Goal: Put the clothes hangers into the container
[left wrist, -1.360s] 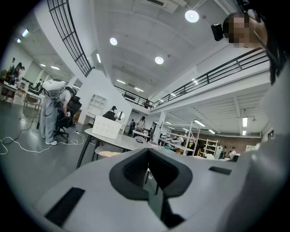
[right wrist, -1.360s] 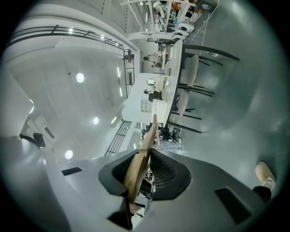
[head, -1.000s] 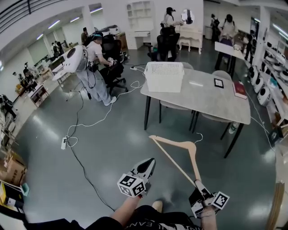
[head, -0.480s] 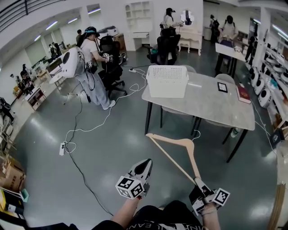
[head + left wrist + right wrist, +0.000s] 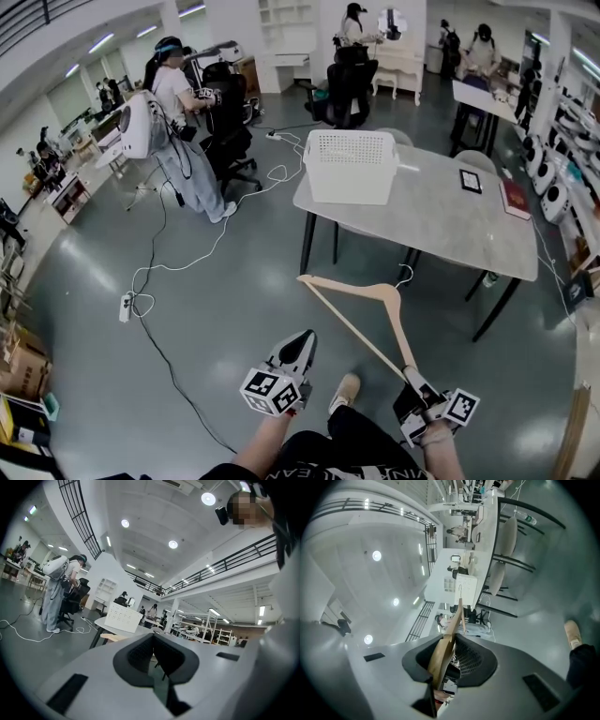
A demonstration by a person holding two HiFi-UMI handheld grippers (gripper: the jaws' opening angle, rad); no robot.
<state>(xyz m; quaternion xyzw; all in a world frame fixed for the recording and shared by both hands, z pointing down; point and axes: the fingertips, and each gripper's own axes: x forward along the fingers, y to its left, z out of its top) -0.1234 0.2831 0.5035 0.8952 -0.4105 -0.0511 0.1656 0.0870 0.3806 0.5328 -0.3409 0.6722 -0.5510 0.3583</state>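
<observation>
A light wooden clothes hanger (image 5: 361, 295) is held up over the floor, its bar slanting toward the table. My right gripper (image 5: 410, 378) is shut on one end of it, at the lower right of the head view. In the right gripper view the hanger (image 5: 449, 637) runs out between the jaws toward the white perforated container (image 5: 465, 588). That container (image 5: 350, 166) stands on the near left end of a grey table (image 5: 450, 225). My left gripper (image 5: 302, 345) hovers lower centre, shut and holding nothing; in its own view the container (image 5: 123, 618) lies ahead.
Chairs (image 5: 411, 247) are tucked under the table. A black frame (image 5: 471, 181) and a red book (image 5: 516, 199) lie on the tabletop. White cables (image 5: 178, 267) and a power strip (image 5: 123, 307) trail over the floor at left. A person with a white backpack (image 5: 173, 131) stands at the back left.
The table and container have come a little closer and lower in the head view. A shoe now shows between the grippers. The right gripper's grip on the hanger is unchanged.
</observation>
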